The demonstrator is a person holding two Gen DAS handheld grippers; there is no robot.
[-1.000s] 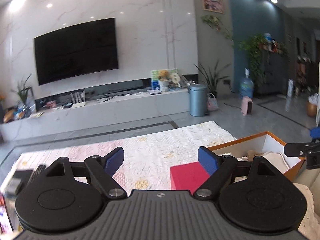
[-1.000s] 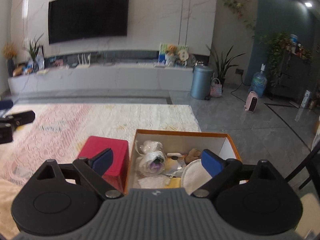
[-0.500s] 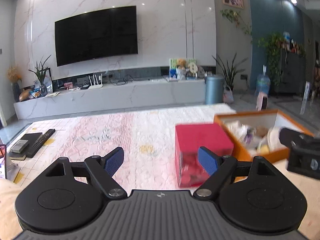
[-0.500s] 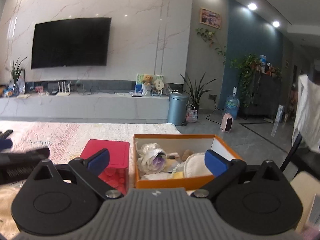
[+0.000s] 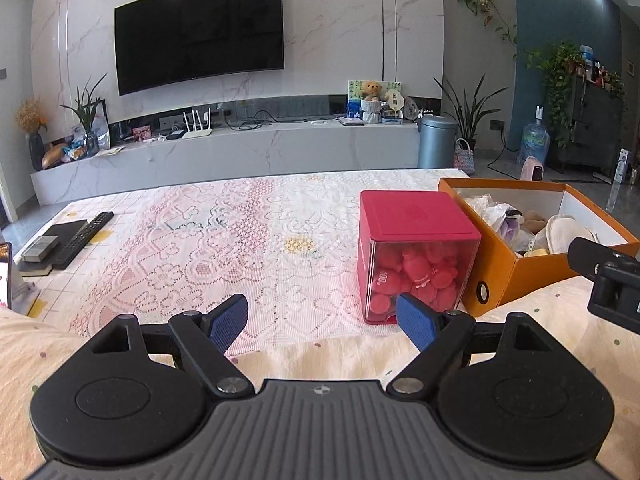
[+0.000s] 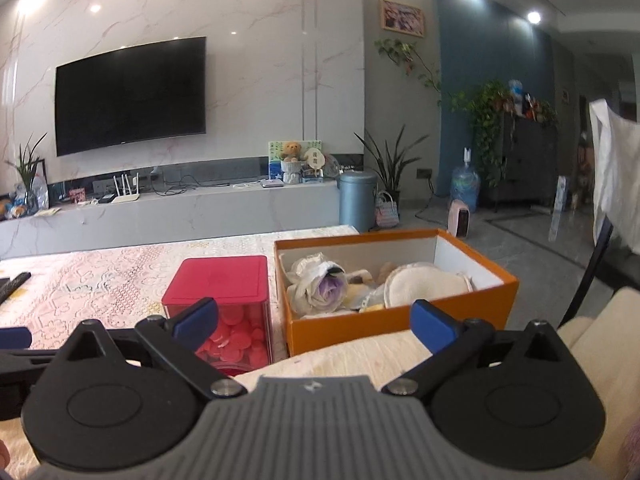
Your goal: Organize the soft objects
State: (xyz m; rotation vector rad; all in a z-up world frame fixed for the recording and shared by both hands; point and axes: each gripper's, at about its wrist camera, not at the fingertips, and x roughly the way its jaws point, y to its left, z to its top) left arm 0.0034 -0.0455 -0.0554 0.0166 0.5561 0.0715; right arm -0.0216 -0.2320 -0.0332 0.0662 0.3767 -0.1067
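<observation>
While both sets of fingers stand spread and empty, the orange box [image 6: 400, 322] of soft items lies straight ahead of the right gripper [image 6: 316, 318], its long side across the view; the left gripper [image 5: 322, 322] sits farther off, beyond the red container [image 5: 416, 236] on the bench [image 5: 224, 248].

Pink lace, red cube, orange box

The counter [image 5: 248, 240] wears a white-and-pink floral lace cloth with small yellow patches. On it a cube box [image 6: 224, 300] has a red lid and clear walls showing red pieces; just right of the cube, the orange box [image 6: 400, 320] is white inside, holding cream pads [image 6: 420, 284] and a white-and-lilac bundle [image 6: 320, 288]. Each tool [image 5: 322, 322] [image 6: 314, 320] is black with blue pads. Far left of the cube lie black remotes [image 5: 84, 234].
</observation>
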